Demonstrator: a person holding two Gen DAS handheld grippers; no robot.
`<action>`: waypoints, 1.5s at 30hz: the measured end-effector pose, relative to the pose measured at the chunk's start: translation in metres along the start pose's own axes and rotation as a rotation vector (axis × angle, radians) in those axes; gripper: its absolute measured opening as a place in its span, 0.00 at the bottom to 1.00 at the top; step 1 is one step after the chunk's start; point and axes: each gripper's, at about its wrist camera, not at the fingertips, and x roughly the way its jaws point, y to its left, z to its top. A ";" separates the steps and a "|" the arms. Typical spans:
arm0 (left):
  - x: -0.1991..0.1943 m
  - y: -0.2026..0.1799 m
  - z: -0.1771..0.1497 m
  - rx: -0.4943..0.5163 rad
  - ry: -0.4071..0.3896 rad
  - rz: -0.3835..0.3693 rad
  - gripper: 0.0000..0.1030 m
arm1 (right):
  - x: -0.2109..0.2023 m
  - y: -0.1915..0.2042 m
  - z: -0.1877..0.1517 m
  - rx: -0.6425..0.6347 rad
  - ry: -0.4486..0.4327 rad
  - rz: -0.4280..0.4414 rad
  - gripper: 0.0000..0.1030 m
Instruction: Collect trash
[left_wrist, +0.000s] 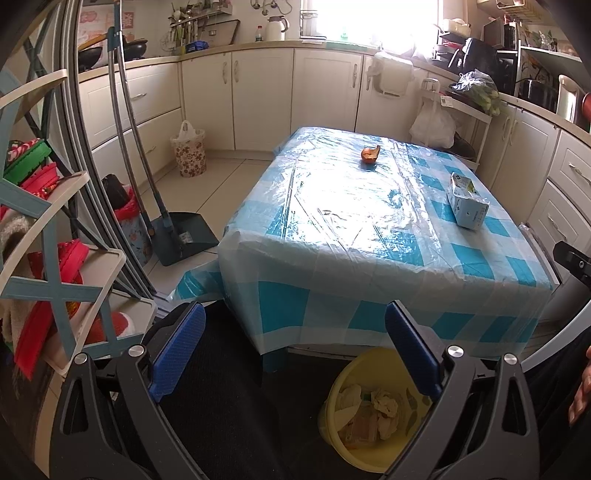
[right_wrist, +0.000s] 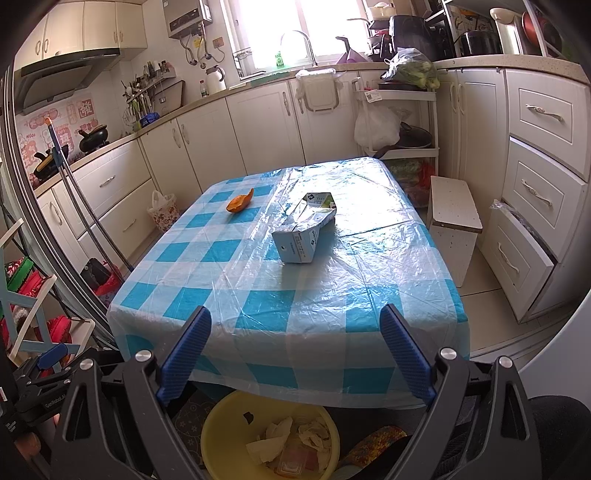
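**Two bits of trash left on the table**

From the left wrist camera, we are looking over a table with a blue and white checked cover under clear plastic. Our left gripper is hanging low in front of the table with its blue fingers wide apart, holding nothing. Two things are sitting on the table: an orange peel near the far end and a squashed carton by the right edge, well apart from each other. A yellow bin is standing on the floor just under the near end of the table, and it is already holding crumpled paper and other scraps. So we are guessing that some trash is in, and these two pieces are left to pick up. We cannot read the small print on the carton here.

From the right wrist camera, our right gripper is hanging in front of the near edge of the table too — fingers wide apart, nothing between them. The carton is lying on its side near the middle, closer to us than the peel, which is sitting farther off to the left. The carton is showing a small logo and lines of print, too tiny to read. The yellow bin is right below us. On the other gripper, low at the left edge, we are reading what looks like "GenRobot.AI".
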 end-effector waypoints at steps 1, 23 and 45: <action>0.000 0.000 0.000 0.000 0.000 0.000 0.92 | 0.000 0.000 0.000 0.000 0.000 -0.001 0.87; 0.000 -0.001 0.001 0.001 0.002 0.002 0.92 | -0.001 0.000 0.000 -0.001 -0.004 -0.002 0.88; 0.000 0.000 0.001 0.001 0.001 0.002 0.92 | -0.001 0.001 -0.001 -0.001 -0.005 -0.002 0.88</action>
